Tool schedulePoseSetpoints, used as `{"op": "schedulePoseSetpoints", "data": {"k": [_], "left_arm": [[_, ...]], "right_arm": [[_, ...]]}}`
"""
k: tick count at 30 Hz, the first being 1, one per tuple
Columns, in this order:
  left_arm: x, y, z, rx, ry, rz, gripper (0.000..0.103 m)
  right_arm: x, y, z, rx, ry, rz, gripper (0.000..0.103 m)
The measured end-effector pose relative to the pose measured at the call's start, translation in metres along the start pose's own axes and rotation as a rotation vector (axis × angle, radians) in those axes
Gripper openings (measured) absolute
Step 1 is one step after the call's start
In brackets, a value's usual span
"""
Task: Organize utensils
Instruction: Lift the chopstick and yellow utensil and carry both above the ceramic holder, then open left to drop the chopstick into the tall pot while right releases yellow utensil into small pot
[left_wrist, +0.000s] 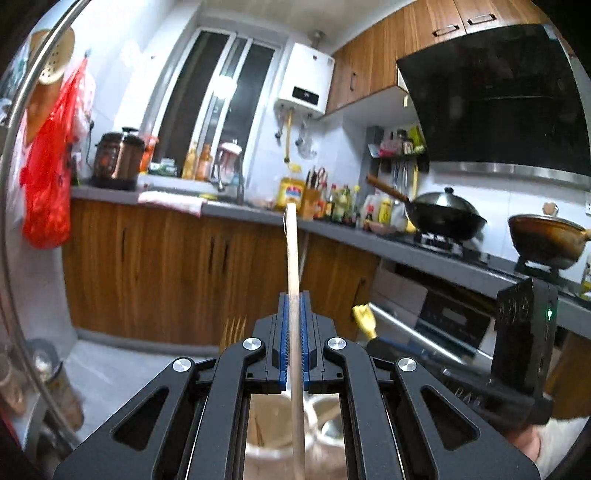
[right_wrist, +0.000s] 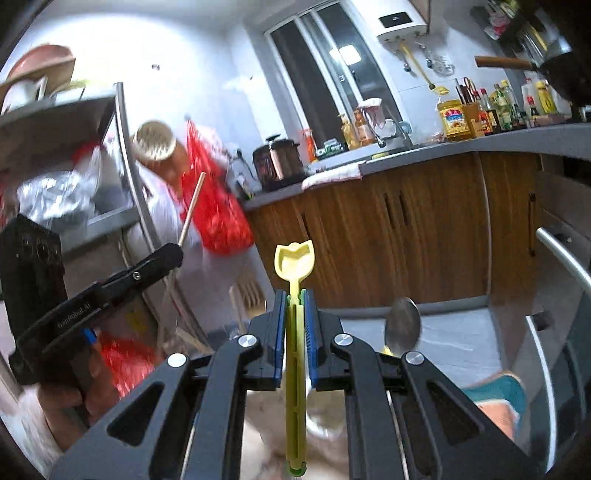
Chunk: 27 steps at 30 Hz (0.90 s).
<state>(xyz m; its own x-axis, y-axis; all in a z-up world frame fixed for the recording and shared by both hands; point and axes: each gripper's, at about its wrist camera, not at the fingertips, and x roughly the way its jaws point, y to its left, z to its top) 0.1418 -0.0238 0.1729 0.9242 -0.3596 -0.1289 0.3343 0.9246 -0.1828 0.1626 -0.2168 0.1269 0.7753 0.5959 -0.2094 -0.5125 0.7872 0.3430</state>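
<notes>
Gripping one utensil in each hand above the white holder

Clamped between the blue pads of the left hand-held gripper (left_wrist: 294, 325) is a wooden stick (left_wrist: 291, 251), a thin pale handle that runs forward past the fingertips and back under the gripper body toward the white holder (left_wrist: 266, 443) beneath. The right hand-held gripper (right_wrist: 295, 325) is closed on a yellow plastic scoop (right_wrist: 294, 258), whose tulip-shaped head stands clear ahead of the pads while its slotted stem runs back over the holder. A metal spoon (right_wrist: 402, 325) rises out of the holder just right of that gripper (its handle is hidden). Both grippers point roughly level, over the holder and beside each other; each shows at the edge of the other's view. Well beyond the holder runs the grey bench (left_wrist: 236, 210) with brown cupboard doors under it, carrying an oil bottle (left_wrist: 290, 192), a knife block (left_wrist: 312, 197) and a black wok (left_wrist: 443, 218).
</notes>
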Motion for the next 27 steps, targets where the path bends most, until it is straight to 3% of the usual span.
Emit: {"op": "schedulePoseSetpoints", "data": {"k": [4,16,24,27], "left_arm": [[0.021,-0.001,-0.004,0.01,-0.046,0.022,0.006],[0.029,0.004,-0.036,0.084,-0.132,0.062,0.006],[0.027,0.008,-0.052,0.086,-0.096,0.021,0.006],[0.022,0.01,-0.056,0.088,-0.094,0.013,0.006]], "right_arm": [[0.017,-0.007,-0.004,0.011,-0.033,-0.003,0.01],[0.027,0.001,-0.019,-0.151,-0.106,-0.092,0.01],[0.01,-0.008,-0.013,-0.089,-0.127,-0.037,0.01],[0.012,0.0,-0.012,-0.114,-0.139,-0.054,0.01]]}}
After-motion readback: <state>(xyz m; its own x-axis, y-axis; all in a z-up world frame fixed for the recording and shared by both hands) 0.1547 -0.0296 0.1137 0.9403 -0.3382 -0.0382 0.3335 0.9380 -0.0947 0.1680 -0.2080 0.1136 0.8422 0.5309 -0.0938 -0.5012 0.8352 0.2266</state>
